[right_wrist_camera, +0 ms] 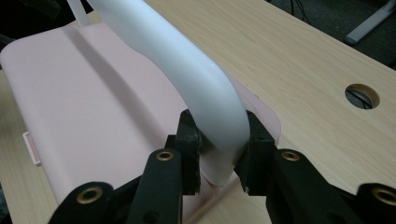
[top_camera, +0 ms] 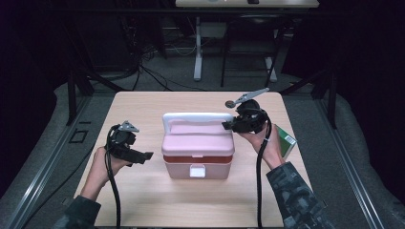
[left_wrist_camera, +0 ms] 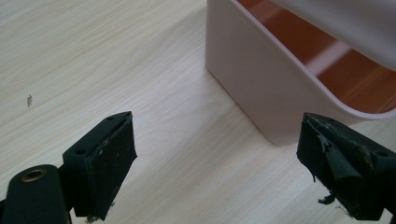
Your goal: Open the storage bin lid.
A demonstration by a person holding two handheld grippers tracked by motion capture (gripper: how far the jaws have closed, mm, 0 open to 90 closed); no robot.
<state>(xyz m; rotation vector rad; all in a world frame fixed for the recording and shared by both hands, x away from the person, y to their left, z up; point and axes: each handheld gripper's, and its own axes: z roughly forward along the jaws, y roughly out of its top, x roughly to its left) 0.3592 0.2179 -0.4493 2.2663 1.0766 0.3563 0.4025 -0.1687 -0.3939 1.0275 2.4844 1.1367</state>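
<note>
The pale pink plastic lidded box [top_camera: 197, 150] sits dead centre on the light wood table [top_camera: 143, 200], its long axis running left to right across the high view, white latch tab [top_camera: 197, 171] facing the lower edge of the frame. The right gripper [top_camera: 228, 125] comes in from the right of centre and is pinching the white arched carry handle [top_camera: 197, 118] at its right end; in the right gripper view the jaws are pressed onto both sides of that handle [right_wrist_camera: 212, 105] just where it bends down toward the lid [right_wrist_camera: 84, 102]. The left gripper [top_camera: 145, 156] waits at the lower left of the box, jaws spread wide with nothing between them, aimed rightward at the box's left end wall. In the left gripper view that pink wall [left_wrist_camera: 261, 88] stands in the upper right, just ahead of the open jaws, with bare table between, and a reddish-orange inside shows under the lid there. So the right hand already has the handle, and the left is the nearer one to the box's left side; my read is that any bracing of the body falls to it, moving right. A green and white carton [top_camera: 285, 141] lies at the right edge of the table behind the right hand; its printing is too small to read, and no label shows on the box.
</note>
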